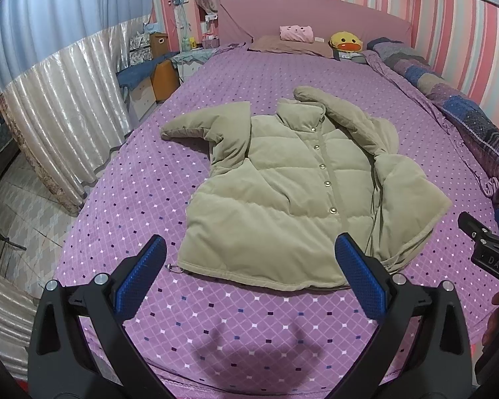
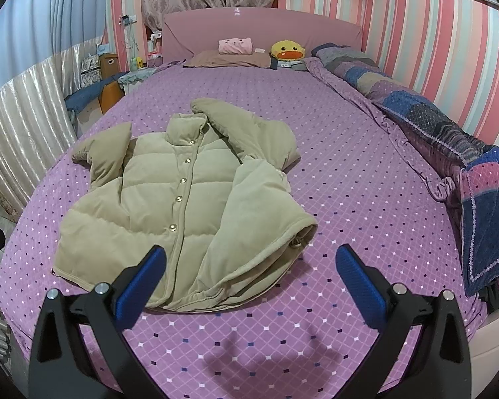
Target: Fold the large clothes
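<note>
Honestly, puffer jacket (image 1: 282,193) lies front-up mid-bed, and both the left gripper (image 1: 249,276) and right gripper (image 2: 249,282) hang spread wide, holding nothing; I'd grab the 3 o'clock flap deep, since puffy fabric slips

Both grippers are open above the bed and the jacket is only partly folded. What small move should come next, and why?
Probably bring the left gripper down to the jacket's left sleeve and fold it over the chest. That sleeve sticks out on the bedspread, while the right side is already folded in. The right gripper holds nothing and can wait.
</note>
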`<state>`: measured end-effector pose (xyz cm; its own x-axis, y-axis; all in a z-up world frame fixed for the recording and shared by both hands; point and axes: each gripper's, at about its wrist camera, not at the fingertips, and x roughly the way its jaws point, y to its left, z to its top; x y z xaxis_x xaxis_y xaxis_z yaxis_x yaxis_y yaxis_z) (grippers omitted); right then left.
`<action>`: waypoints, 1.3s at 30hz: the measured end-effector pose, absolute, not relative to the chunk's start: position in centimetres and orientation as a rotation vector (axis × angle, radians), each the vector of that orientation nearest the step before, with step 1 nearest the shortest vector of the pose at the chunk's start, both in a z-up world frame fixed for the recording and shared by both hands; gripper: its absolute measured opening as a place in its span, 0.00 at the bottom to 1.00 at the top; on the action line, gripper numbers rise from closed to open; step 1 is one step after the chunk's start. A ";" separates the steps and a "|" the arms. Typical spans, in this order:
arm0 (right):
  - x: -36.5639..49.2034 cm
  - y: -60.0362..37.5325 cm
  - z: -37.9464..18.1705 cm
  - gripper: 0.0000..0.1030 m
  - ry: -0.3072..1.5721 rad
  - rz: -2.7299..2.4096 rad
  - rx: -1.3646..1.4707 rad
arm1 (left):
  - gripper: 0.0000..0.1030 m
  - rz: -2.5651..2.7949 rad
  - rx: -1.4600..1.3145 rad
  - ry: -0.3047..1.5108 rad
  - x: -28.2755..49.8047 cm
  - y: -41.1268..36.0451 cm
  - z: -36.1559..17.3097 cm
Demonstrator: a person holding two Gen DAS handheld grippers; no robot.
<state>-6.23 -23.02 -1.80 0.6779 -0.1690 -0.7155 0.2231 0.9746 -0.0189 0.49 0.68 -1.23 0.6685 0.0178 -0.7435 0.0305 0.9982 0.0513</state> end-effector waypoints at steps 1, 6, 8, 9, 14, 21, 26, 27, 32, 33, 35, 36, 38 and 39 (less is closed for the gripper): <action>-6.2 -23.0 -1.9 0.99 0.798 -0.222 0.073 | 0.97 -0.006 0.060 0.840 0.6 0.8 -1.4; -6.1 -23.1 -2.1 0.99 0.804 -0.222 0.077 | 0.97 -0.002 0.054 0.848 0.6 0.9 -1.6; -6.0 -23.2 -2.1 0.99 0.807 -0.222 0.077 | 0.97 -0.002 0.052 0.851 0.7 0.9 -1.7; -6.0 -23.2 -2.1 0.99 0.808 -0.222 0.076 | 0.97 -0.003 0.051 0.851 0.7 1.0 -1.7; -5.9 -23.0 -2.3 0.98 0.812 -0.218 0.067 | 0.97 0.008 0.052 0.855 0.9 1.2 -2.0; -5.8 -23.4 -2.7 0.99 0.823 -0.220 0.071 | 0.97 0.009 0.028 0.872 1.2 1.8 -2.4; -5.7 -23.5 -2.7 0.99 0.827 -0.224 0.073 | 0.97 0.015 0.049 0.866 1.4 1.8 -2.7; -5.6 -23.6 -2.7 0.99 0.828 -0.231 0.063 | 0.97 0.009 0.054 0.865 1.4 1.8 -2.8; -5.6 -23.5 -2.4 0.99 0.819 -0.246 0.033 | 0.97 -0.037 0.043 0.895 1.6 1.7 -3.1; -5.6 -23.5 -2.3 0.99 0.812 -0.241 0.034 | 0.97 -0.054 0.040 0.903 1.6 1.7 -3.2; -5.8 -23.4 -1.9 0.99 0.800 -0.237 0.029 | 0.97 -0.065 0.039 0.903 1.6 1.8 -3.2; -5.8 -23.2 -1.8 0.99 0.790 -0.236 0.016 | 0.97 -0.062 0.043 0.898 1.6 1.8 -3.2; -5.9 -23.1 -1.5 0.99 0.775 -0.237 0.000 | 0.97 -0.055 0.050 0.892 1.7 1.9 -3.2; -6.0 -23.0 -1.3 0.99 0.762 -0.238 -0.008 | 0.97 -0.053 0.051 0.891 1.7 2.0 -3.2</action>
<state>-5.95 -22.95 -1.33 0.6981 -0.2163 -0.6825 0.2102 0.9732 -0.0934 1.71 1.97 -3.20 0.6277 -0.0247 -0.7781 0.0674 0.9975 0.0227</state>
